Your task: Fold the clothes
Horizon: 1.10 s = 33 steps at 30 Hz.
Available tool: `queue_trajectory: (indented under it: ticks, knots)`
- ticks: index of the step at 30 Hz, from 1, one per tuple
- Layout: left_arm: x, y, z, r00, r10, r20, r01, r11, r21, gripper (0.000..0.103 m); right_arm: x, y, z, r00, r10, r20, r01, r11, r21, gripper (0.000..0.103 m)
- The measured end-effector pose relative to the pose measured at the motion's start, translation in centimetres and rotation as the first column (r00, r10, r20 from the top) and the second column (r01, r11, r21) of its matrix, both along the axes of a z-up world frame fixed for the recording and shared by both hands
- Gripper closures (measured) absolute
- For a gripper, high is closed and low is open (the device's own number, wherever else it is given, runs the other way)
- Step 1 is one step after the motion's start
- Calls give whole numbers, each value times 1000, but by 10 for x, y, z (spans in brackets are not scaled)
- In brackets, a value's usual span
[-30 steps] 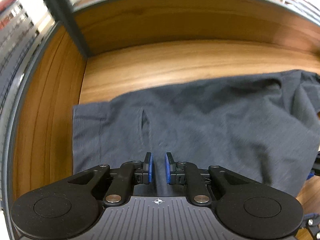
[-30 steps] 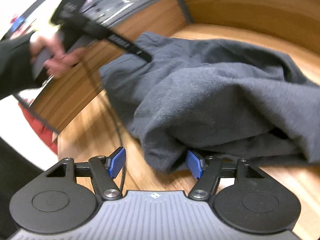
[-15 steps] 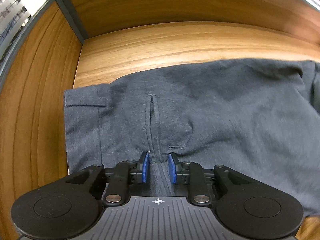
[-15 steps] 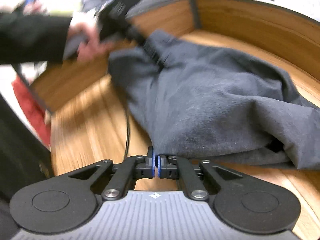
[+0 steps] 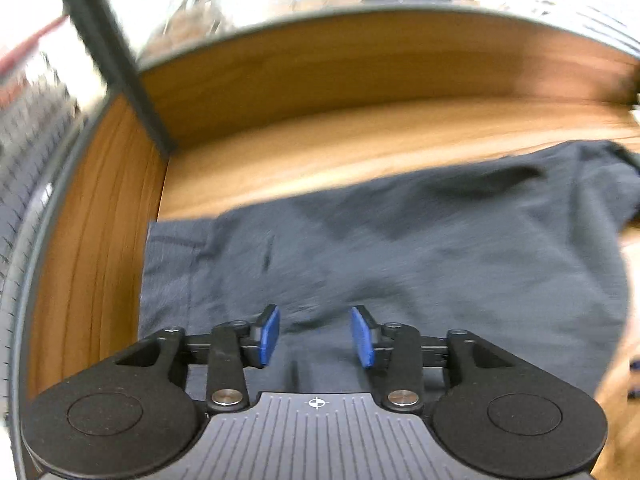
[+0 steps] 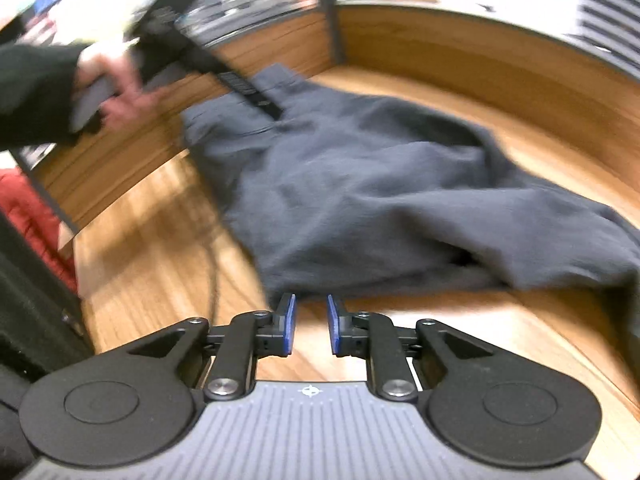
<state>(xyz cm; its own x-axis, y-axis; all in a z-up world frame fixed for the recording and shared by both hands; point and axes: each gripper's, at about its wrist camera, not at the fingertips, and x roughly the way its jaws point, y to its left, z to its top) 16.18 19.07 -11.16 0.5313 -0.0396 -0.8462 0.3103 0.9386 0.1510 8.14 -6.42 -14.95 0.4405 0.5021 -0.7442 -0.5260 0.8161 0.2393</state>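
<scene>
A dark grey garment [image 5: 400,264] lies spread and rumpled on the wooden table [image 5: 320,152], its waistband end against the left wall. My left gripper [image 5: 315,334] hovers over the near part of the cloth. Its jaws are opening and the blue pads [image 5: 268,336] stand clear of the fabric. In the right wrist view the garment [image 6: 380,184] has a bunched hem close ahead of my right gripper [image 6: 311,326]. That gripper's jaws are opening, with only bare wood between the pads. The left gripper [image 6: 256,92] shows there too, over the waistband.
Wooden walls [image 5: 100,260] close the table at the left and back, with a dark post [image 5: 120,64] in the corner. A person's hand [image 6: 116,84] and dark sleeve hold the left tool. A black cable [image 6: 212,280] crosses the table; something red [image 6: 24,200] lies beyond its left edge.
The left jaws, nearly shut over the cloth near the fly, have spread and the gripper has drawn back. The right jaws closed at the hem, then parted and backed off it.
</scene>
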Motion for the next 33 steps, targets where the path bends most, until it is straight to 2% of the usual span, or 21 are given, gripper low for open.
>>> queue_trajectory:
  ticks: [3,8,12,17,18,22,28,29,30,33]
  knots:
    - [-23,-26,11,998,-47,47,47,999,-4,49,-11,-31,9,996,-85,12,85,996,-28,75]
    - [-57,-73,16,994,-87,59,87,996,-11,44,-36,-93,15,979,-205,19,206,972,-111,72]
    - [-80,-104,16,993,-109,53,110,993,-28,40,-55,-146,10,955,-294,29,294,935,-199,68]
    - [-100,-137,10,994,-96,43,96,995,2,39,-71,-217,3,920,-391,42,386,879,-279,65]
    - [-102,-143,9,995,-88,44,88,996,6,38,-73,-229,2,913,-405,48,401,870,-287,61]
    - [-111,-161,3,998,-45,38,44,999,31,37,-80,-268,-10,908,-413,69,411,849,-331,51]
    - [-118,-180,-2,999,42,30,-43,998,51,37,-89,-294,-36,932,-358,53,352,862,-365,51]
    - [-119,-183,-2,998,53,26,-54,997,53,37,-88,-295,-38,935,-352,45,344,867,-360,52]
    - [-120,-185,-3,998,60,23,-61,997,56,37,-87,-297,-41,937,-347,40,338,871,-356,59]
    - [-122,-194,-4,997,72,24,-74,995,73,37,-88,-301,-46,947,-317,39,307,869,-388,98]
